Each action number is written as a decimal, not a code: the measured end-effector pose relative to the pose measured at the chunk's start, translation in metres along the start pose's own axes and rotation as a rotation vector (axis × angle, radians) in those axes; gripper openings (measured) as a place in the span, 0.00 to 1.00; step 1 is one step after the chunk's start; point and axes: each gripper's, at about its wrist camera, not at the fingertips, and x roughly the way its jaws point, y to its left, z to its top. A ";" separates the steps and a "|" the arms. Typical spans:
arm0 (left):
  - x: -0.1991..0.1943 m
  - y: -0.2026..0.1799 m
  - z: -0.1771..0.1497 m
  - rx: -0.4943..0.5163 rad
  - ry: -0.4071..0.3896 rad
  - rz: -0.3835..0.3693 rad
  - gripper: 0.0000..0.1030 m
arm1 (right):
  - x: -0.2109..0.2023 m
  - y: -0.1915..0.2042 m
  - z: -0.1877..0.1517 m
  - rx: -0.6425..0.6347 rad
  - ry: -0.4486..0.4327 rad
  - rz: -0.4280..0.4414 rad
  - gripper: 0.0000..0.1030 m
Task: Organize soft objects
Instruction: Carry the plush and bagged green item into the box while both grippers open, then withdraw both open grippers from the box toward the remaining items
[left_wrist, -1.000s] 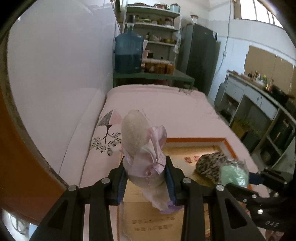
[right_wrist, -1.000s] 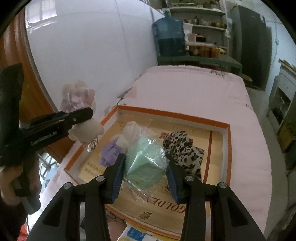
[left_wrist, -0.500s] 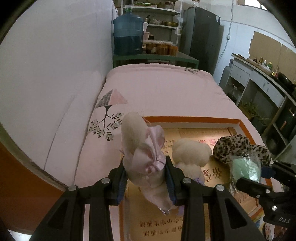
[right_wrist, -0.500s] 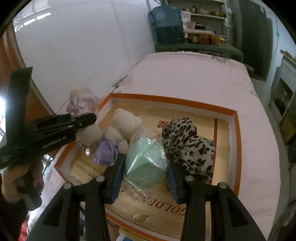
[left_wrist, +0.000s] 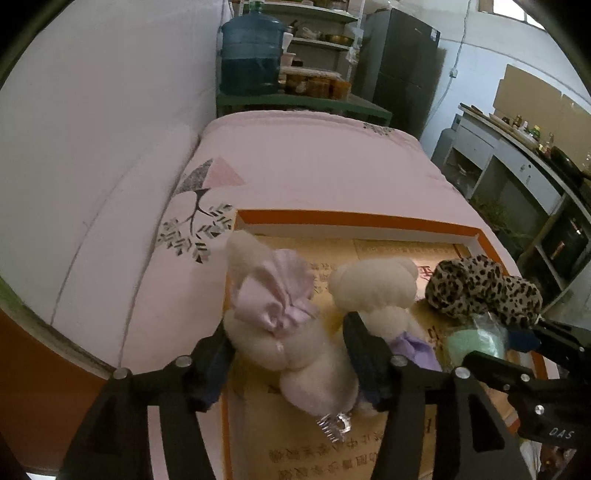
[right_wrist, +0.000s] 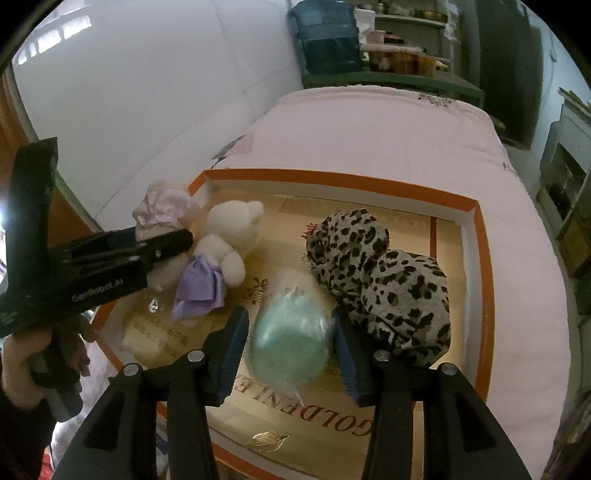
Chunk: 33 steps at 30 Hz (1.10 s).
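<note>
Both grippers have descended into the orange-rimmed box on the bed. The left gripper fingers are opening, and the cream plush with pink bow settles between them beside the white teddy bear. The right gripper fingers are also opening around the bagged green ball, which rests on the box floor against the leopard-print plush. Both placements appear nearly complete.

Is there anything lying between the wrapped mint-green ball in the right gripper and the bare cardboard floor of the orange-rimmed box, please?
Nothing visible does. The mint-green ball sits between the right gripper's opening jaws, over bare floor of the orange-rimmed box. The leopard-print cushion lies just to its right and the white bear in a purple skirt to its left.
</note>
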 end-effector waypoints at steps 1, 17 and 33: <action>0.000 0.000 -0.001 -0.002 0.000 0.002 0.57 | 0.000 0.001 -0.001 -0.003 -0.001 -0.001 0.52; -0.049 0.001 -0.001 -0.029 -0.123 0.021 0.57 | -0.028 0.008 -0.004 -0.016 -0.060 0.005 0.56; -0.115 -0.022 -0.017 -0.008 -0.237 -0.021 0.57 | -0.076 0.017 -0.020 0.007 -0.126 0.027 0.56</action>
